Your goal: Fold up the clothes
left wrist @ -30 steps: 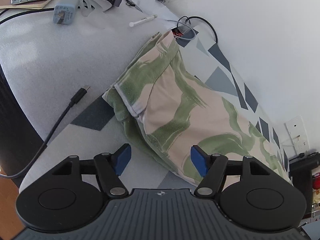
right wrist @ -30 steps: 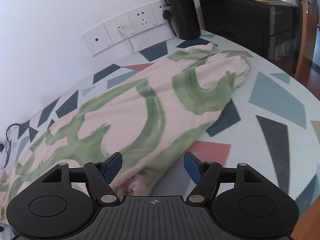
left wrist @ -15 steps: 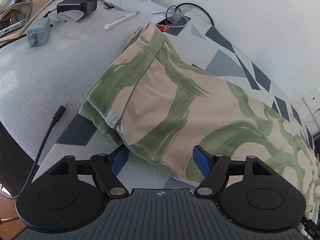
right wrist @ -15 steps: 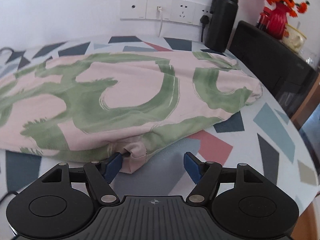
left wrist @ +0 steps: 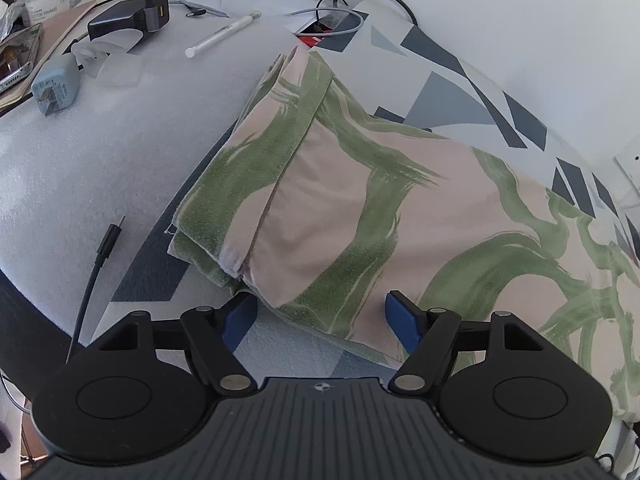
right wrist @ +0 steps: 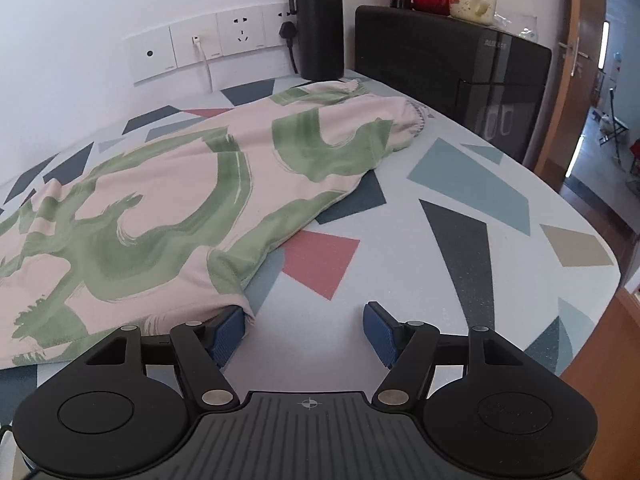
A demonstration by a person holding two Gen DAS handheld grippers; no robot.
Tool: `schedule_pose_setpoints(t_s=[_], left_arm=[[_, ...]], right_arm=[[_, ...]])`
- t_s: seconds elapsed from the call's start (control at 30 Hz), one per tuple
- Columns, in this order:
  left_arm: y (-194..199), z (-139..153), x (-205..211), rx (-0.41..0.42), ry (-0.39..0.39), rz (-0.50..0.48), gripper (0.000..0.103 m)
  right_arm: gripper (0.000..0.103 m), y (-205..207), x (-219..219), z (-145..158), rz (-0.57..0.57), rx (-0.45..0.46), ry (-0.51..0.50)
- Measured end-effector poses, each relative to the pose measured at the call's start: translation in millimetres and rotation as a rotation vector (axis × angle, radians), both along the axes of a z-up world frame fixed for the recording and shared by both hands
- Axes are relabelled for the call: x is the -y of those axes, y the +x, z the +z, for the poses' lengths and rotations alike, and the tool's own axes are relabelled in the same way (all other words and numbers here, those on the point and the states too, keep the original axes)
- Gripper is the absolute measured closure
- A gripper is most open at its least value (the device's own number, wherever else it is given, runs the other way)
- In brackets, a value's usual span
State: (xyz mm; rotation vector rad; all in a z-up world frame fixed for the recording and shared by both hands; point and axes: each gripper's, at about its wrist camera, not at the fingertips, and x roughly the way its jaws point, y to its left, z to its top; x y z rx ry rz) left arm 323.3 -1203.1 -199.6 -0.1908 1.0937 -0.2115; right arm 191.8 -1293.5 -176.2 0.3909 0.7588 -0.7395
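A pink garment with green brush strokes [left wrist: 360,200] lies flat along the patterned tablecloth [right wrist: 460,240]. In the left wrist view its folded end with a hem faces me. My left gripper [left wrist: 322,322] stands open just above the near edge, with a strip of fabric between the blue pads, not pinched. In the right wrist view the garment [right wrist: 160,200] stretches away to the far right. My right gripper [right wrist: 304,334] is open with its jaws closing. Its left pad [right wrist: 228,332] touches the garment's near corner, and bare tablecloth fills the gap.
White foam sheet [left wrist: 100,160] at left carries a black cable end [left wrist: 108,240], a grey-blue plug adapter [left wrist: 56,84], a black charger [left wrist: 128,20] and a white pen [left wrist: 224,36]. Black bottle [right wrist: 320,20], wall sockets [right wrist: 208,48] and a black appliance [right wrist: 460,68] stand behind. The table edge curves at right.
Both grippers have shifted along the garment's near edge. The garment's near corner, earlier between the right gripper's fingers, now lies at its left pad. The right jaws have narrowed slightly.
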Motion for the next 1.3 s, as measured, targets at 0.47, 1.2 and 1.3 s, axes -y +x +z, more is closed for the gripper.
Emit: schedule_pose_setpoints(t_s=[0.47,1.2,1.3], left_arm=[[-13.8,69.9,44.0,0.237,0.034,-0.060,0.032],[-36.1,8.1,184.6,0.157,0.090,-0.316,0.015],[-42.0,3.7,203.6,0.182,0.199,-0.331,0.010]], right_arm=[[0.037,-39.7,23.4,22.4,-0.110,0.136,0.179],[0.024,3.1,160.7,43.9,-0.068,0.148,0.074],[0.024,21.6,213.6,26.1,-0.133,0.144,0.091]])
